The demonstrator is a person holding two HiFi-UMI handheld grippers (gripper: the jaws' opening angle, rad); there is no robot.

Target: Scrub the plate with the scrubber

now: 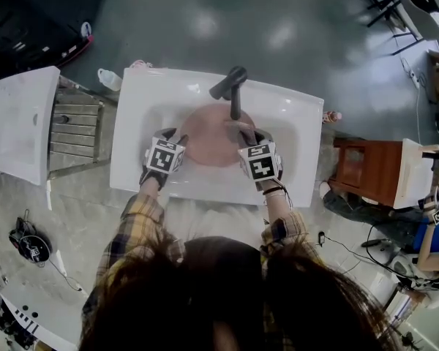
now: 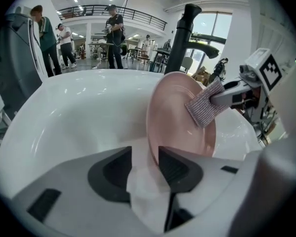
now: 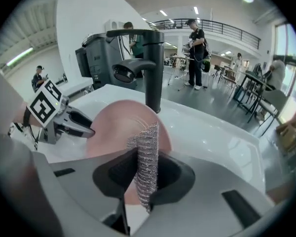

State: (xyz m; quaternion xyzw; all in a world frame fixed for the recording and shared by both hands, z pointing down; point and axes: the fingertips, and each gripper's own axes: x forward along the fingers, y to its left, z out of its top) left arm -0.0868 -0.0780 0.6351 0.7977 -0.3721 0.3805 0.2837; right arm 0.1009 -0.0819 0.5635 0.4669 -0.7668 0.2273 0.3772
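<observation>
Scrubbing step, with the plate held loosely

The right claw (image 3: 143,168) is clamped on the wire-mesh scrubber (image 3: 147,149), laid against the pink plate (image 3: 111,125). The left claw (image 2: 144,164) gapes around the plate's rim, seemingly not pressing it. The plate stands on edge in the white sink (image 1: 132,123). Next, I judge, the rim needs a firm grip before stroking.

We see a pink plate (image 2: 177,115), a silvery mesh scrubber (image 3: 147,154), a white sink (image 1: 135,141) and a black faucet (image 1: 233,88).
</observation>
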